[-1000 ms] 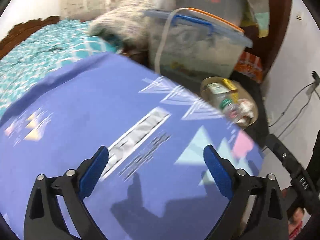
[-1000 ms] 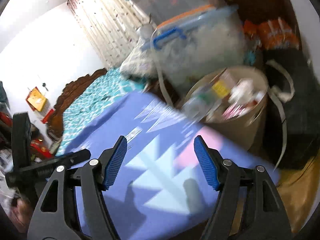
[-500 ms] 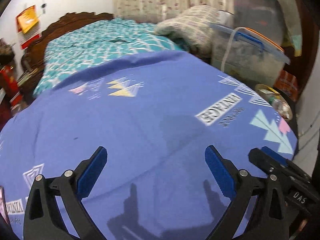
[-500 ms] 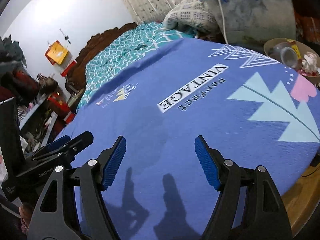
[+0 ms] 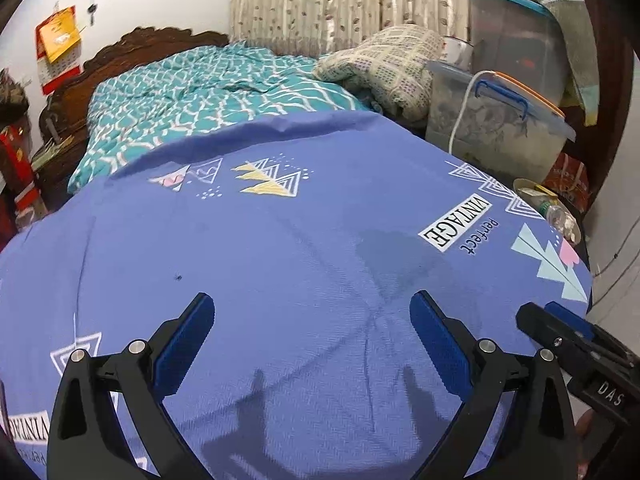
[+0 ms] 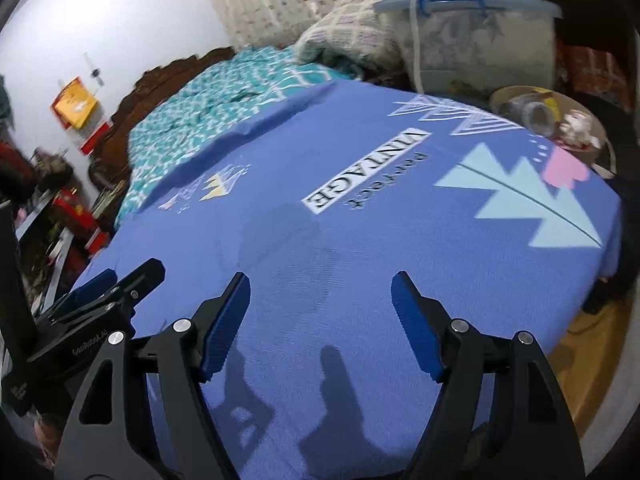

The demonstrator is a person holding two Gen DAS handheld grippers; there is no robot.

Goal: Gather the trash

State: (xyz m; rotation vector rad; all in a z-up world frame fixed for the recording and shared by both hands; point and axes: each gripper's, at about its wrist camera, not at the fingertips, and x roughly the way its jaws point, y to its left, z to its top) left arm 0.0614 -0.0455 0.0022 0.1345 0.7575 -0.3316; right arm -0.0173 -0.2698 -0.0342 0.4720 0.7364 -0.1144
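Left wrist view: our left gripper [image 5: 310, 330] and right gripper [image 6: 320, 320] hover wide open and empty over the blue sheet [image 5: 304, 240]; bin [image 6: 592, 136] sits beyond.

Home bedroom: bed w/ teal quilt [image 5: 208, 92], carved headboard [image 5: 132, 50], curtains [image 5: 328, 4], storage tubs [image 5: 496, 120].
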